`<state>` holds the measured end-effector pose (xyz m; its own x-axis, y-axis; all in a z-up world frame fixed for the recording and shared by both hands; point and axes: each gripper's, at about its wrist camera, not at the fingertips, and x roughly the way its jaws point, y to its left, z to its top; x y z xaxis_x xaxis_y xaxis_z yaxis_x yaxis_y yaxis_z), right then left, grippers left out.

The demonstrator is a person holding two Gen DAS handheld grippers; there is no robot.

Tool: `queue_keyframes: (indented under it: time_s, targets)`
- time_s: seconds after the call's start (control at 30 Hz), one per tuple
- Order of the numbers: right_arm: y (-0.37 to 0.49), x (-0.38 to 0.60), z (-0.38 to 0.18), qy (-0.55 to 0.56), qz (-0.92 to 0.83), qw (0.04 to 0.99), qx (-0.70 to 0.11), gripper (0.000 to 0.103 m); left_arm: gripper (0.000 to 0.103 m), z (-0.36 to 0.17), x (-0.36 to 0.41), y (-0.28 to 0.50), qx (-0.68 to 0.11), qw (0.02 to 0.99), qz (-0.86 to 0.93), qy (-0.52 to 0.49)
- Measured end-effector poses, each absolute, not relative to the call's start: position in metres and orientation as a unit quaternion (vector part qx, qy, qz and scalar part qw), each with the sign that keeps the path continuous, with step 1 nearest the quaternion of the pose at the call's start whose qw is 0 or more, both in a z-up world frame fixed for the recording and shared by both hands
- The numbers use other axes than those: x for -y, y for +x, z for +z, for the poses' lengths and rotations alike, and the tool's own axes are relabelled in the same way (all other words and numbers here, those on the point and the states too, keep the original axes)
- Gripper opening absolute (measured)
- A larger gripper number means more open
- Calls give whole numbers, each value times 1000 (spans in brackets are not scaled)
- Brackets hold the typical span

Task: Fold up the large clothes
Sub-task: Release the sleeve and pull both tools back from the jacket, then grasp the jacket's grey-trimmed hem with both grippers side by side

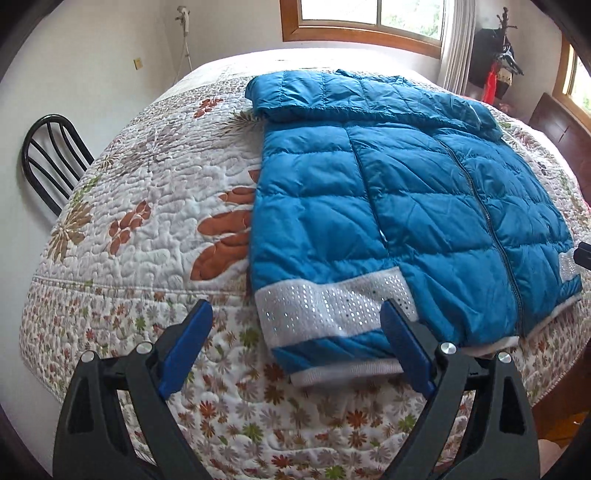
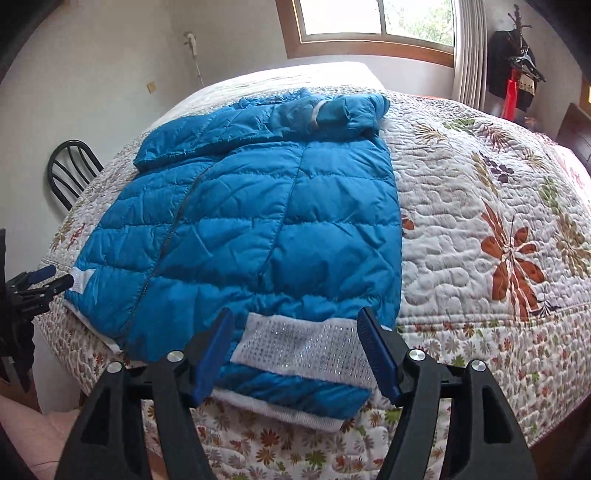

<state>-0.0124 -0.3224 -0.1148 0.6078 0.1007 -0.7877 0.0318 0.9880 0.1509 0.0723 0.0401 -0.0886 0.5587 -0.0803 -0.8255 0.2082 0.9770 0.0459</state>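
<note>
My left gripper [image 1: 295, 314] and right gripper [image 2: 295, 321] both gape wide, empty, each straddling a cuff of the jacket [image 1: 406, 184] ahead. Sleeves look folded in; next I'd pinch the hem corners and fold upward.

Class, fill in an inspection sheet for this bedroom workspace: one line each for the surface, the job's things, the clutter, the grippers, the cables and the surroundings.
Surface: bed with floral quilt, smooth and flat.
Job's things: blue puffer jacket lying zipped, front up, sleeves folded in over the body, white sparkly cuffs near the hem.
Clutter: nothing seen on the quilt besides the jacket.
Grippers: left gripper open, straddling the left cuff; right gripper open, straddling the right cuff; neither grips.
Cables: one cord hanging down the wall from a fitting.
Surroundings: black chair beside the bed, wood-framed window, coat rack with hanging items.
</note>
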Motion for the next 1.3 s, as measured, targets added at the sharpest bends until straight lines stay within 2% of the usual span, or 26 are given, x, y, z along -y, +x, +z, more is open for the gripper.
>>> queue_keyframes:
  time_s: [0.5,0.77,1.07,1.17,1.2,1.27,1.3]
  targets:
    - [-30,350,-134,135,7,884,-447,74,91,-108,-69,80,-501,858,-105,-35]
    - [-30,354,-151,148,18,875,-462,78,95,-120,-84,85,-509,850,-107,-78]
    - [-28,346,-153,141,35,876,-459,76,96,-123,-84,86,-514,845,-121,-90]
    - [-27,344,-153,137,36,877,-458,74,96,-122,-80,84,-518,840,-131,-92]
    - [-28,344,-153,139,37,878,-457,71,96,-121,-79,82,-519,838,-137,-97]
    - [-28,344,-152,144,44,879,-453,61,96,-121,-77,80,-523,834,-144,-99]
    - [-28,344,-151,146,50,880,-450,52,96,-121,-76,80,-524,833,-145,-100]
